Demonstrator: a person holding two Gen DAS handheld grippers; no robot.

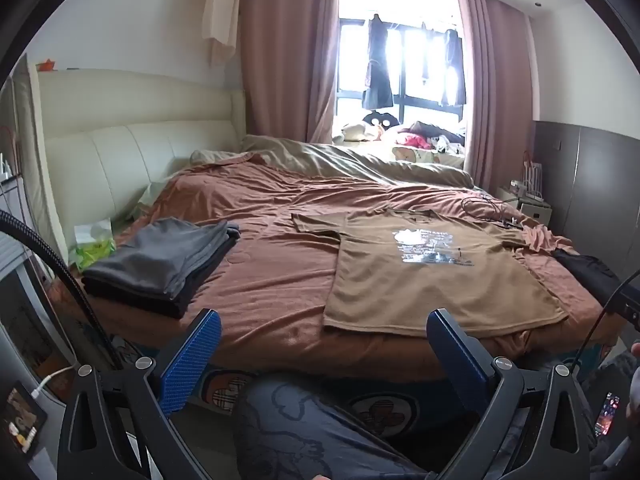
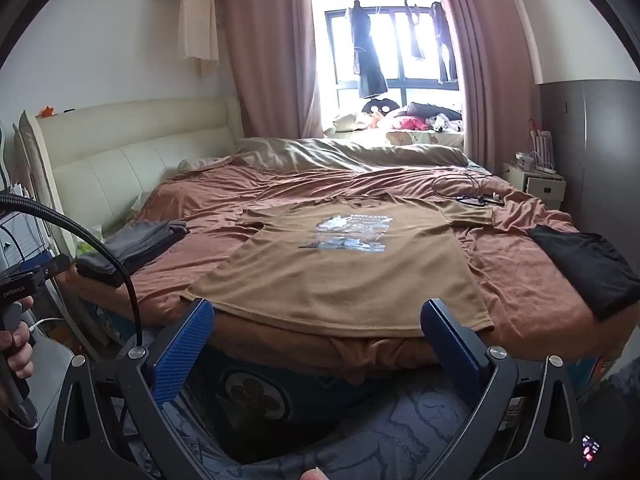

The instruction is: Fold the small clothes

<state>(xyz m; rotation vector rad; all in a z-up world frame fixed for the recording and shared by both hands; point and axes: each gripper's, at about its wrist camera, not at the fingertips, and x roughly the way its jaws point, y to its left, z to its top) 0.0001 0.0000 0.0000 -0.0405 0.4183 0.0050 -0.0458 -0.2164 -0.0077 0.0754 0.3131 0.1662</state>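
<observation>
A tan T-shirt (image 1: 432,276) with a silver print lies flat, front up, on the rust-brown bed sheet (image 1: 272,280), its hem at the near edge; it also shows in the right wrist view (image 2: 348,272). My left gripper (image 1: 322,324) is open and empty, held before the bed edge, left of the shirt's hem. My right gripper (image 2: 318,314) is open and empty, just in front of the hem. A stack of folded grey clothes (image 1: 168,260) sits at the bed's left, also in the right wrist view (image 2: 140,244). A black garment (image 2: 584,268) lies at the right.
A cream headboard (image 1: 120,152) stands at the left. A bunched beige duvet (image 1: 344,160) lies at the far side. Cables and a small device (image 2: 476,196) lie beyond the shirt's right sleeve. A nightstand (image 2: 536,184) stands at far right. My patterned knee (image 1: 304,424) is below the grippers.
</observation>
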